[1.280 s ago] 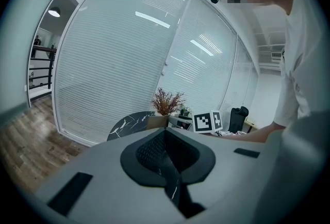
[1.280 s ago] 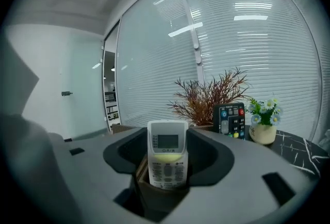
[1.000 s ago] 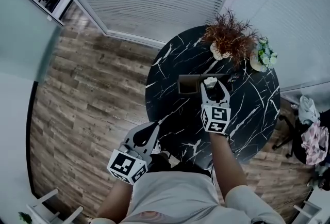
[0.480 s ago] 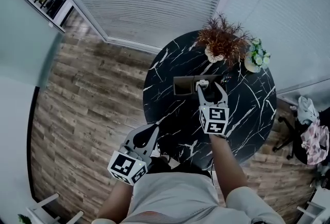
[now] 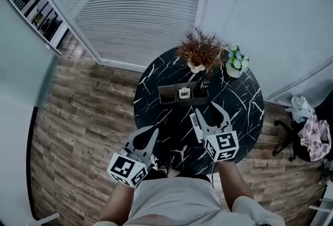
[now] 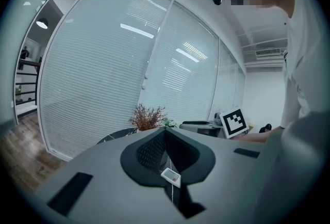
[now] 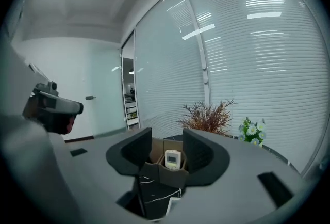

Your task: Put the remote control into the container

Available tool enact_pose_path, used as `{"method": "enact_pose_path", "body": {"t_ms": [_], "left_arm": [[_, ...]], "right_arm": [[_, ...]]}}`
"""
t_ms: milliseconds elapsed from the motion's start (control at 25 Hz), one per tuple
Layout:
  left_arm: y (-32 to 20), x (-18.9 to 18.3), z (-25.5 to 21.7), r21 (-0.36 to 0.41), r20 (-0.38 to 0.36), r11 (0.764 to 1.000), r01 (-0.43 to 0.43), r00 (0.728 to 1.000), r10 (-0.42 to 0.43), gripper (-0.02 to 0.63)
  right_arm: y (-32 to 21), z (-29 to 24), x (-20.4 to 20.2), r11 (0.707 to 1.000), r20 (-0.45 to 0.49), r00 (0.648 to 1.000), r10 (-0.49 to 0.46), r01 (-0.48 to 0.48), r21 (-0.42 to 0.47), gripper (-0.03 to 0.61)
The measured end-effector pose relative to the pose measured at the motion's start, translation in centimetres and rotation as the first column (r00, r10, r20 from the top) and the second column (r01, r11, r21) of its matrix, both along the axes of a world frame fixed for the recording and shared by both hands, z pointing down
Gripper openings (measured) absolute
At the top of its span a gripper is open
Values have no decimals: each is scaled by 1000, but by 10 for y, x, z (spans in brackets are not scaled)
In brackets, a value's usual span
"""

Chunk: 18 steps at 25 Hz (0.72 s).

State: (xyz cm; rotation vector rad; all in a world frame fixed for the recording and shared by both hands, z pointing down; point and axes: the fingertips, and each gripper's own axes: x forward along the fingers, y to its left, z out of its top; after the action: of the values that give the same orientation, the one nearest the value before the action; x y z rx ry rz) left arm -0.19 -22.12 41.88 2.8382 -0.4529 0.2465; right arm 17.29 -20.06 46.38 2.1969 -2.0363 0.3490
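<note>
1. Presently the white rectangular remote control (image 5: 183, 93) stands upright in the middle compartment of the brown cardboard container (image 5: 167, 96). The container sits toward the far edge of the round black marble-veined tabletop (image 5: 242, 100), just before a russet dried plant (image 5: 200, 52).
2. Jaws of the right gripper (image 5: 205, 113) are apart and empty, having just been narrowing a little; the container lies well beyond the tips.
3. Jaws of the left gripper (image 5: 151, 134) are together, apparently on nothing; a small white fleck (image 6: 171, 177) low between them is too unclear to name.
4. Hazard: a gripper swinging toward the light container could nudge or tip it, spilling the upright remote control.
5. Pose: the right gripper hangs over the near edge, aimed at the container and slightly downward. The left gripper hangs at the near-left edge, nearly level.
</note>
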Motion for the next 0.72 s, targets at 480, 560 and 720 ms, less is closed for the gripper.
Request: {"method": "enact_pose_path", "body": {"t_ms": [480, 560, 720], "left_arm": [[45, 31, -33, 56, -63, 998, -36, 997, 40, 8], [51, 33, -36, 66, -70, 997, -38, 997, 43, 8], [64, 36, -37, 84, -74, 996, -37, 996, 44, 8]], "right_arm": [[86, -42, 8, 999, -129, 991, 28, -23, 44, 51], [92, -47, 7, 998, -116, 993, 20, -14, 55, 39], [102, -52, 6, 998, -91, 996, 13, -7, 65, 16]]}}
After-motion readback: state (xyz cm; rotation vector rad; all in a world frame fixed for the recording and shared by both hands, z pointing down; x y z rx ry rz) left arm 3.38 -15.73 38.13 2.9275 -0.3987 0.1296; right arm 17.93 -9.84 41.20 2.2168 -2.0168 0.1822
